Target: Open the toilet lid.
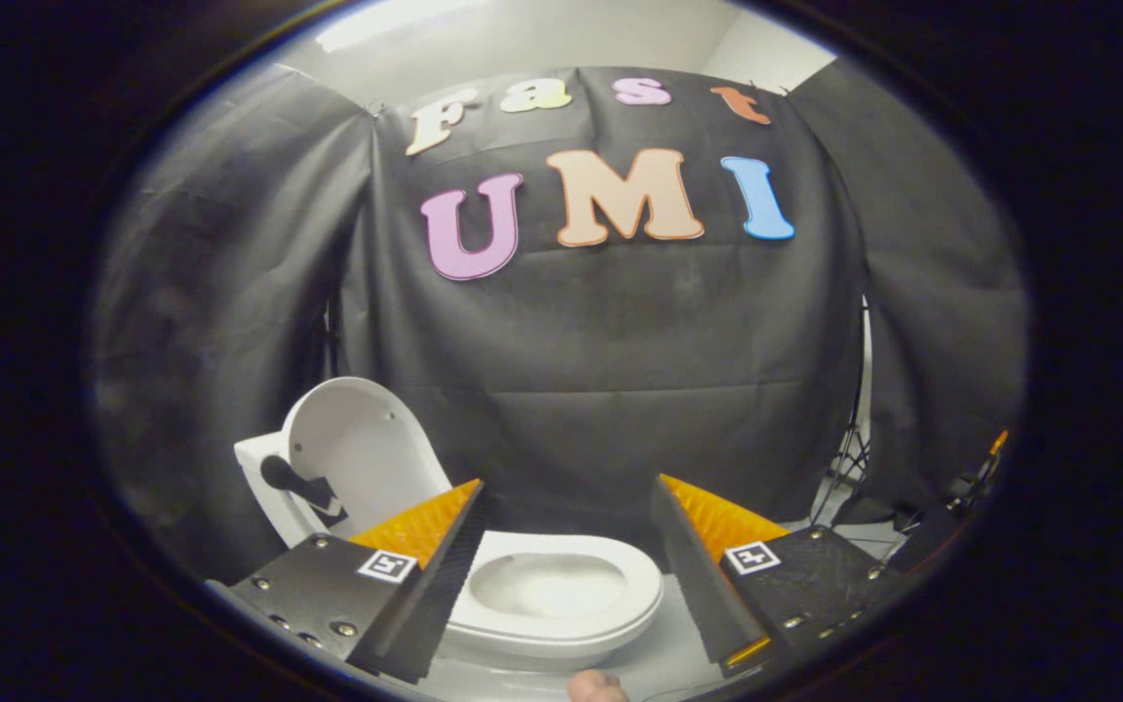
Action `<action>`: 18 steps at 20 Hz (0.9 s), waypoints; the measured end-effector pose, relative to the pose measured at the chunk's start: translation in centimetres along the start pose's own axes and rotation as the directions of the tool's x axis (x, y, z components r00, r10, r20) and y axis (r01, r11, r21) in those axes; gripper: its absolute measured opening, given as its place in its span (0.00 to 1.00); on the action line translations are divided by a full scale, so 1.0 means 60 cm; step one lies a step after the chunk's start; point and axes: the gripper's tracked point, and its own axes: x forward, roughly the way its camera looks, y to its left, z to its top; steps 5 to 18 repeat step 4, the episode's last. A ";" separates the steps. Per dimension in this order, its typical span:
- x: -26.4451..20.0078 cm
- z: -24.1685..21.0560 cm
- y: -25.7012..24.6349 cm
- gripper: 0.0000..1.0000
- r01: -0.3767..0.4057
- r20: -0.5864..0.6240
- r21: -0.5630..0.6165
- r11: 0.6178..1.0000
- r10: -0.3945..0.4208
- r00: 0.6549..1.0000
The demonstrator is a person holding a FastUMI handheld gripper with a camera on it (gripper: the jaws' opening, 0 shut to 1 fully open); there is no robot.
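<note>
From where I sit, the gripper (566, 497) hangs above the toilet with its two fingers (430, 575) spread wide apart, nothing held between them. The toilet (561, 609) sits just below and ahead of the fingers, its white seat and bowl showing in the gap between them. The toilet lid (357, 453) is already up, standing nearly upright behind the near end of the bowl, off beyond the finger on my left side of the view, and leaning back toward the tank (264, 478). A dark flush handle (293, 480) sticks out across the tank, in front of the lid's lower edge. Neither finger touches the lid or the seat. Behind everything I see the black cloth wall (610, 331) of the booth, and a thin stand (849, 458) shows at its edge beyond the other finger. A fingertip (599, 687) of the person peeks in below the bowl.
</note>
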 end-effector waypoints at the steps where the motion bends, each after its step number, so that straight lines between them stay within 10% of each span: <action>1: -0.001 0.003 0.001 0.99 -0.004 0.000 0.010 1.000 0.004 1.000; 18: -0.002 0.006 -0.007 0.99 0.005 0.006 0.024 1.000 -0.005 1.000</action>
